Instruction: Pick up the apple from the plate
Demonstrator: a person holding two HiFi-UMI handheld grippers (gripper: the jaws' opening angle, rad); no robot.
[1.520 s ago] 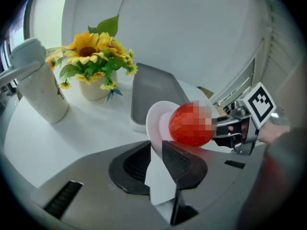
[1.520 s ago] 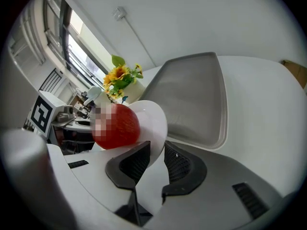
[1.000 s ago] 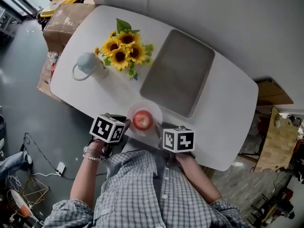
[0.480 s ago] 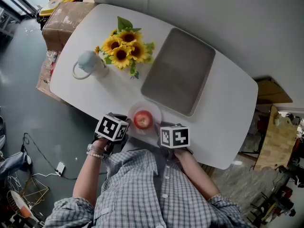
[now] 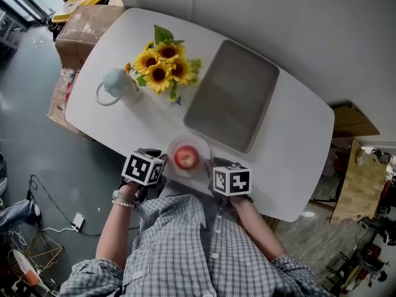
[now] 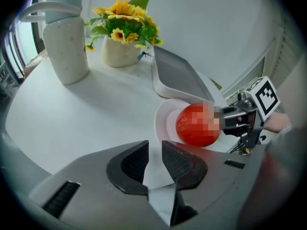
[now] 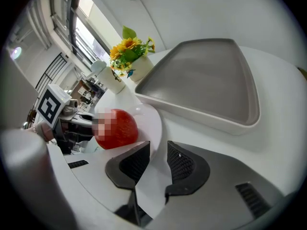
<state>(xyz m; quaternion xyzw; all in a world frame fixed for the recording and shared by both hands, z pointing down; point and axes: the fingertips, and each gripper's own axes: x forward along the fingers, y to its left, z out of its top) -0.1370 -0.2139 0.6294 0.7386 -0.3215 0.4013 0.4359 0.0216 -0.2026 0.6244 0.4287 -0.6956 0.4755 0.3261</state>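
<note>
A red apple [image 5: 186, 158] sits on a small white plate [image 5: 202, 145] near the table's front edge. My left gripper's marker cube [image 5: 143, 167] is just left of the plate and the right gripper's cube [image 5: 231, 180] just right of it. In the left gripper view, the left gripper [image 6: 154, 158] has its jaws nearly together with nothing between them, and the apple [image 6: 192, 126] lies ahead to the right. In the right gripper view, the right gripper [image 7: 158, 159] is likewise nearly closed and empty, with the apple [image 7: 120, 128] ahead to the left.
A grey rectangular tray [image 5: 232, 94] lies beyond the plate. A pot of sunflowers [image 5: 161, 67] and a pale jug [image 5: 116, 84] stand at the far left of the white table [image 5: 291, 147]. Cardboard boxes [image 5: 83, 26] sit on the floor to the left.
Both grippers have only shifted slightly beside the plate. The apple has not moved.
</note>
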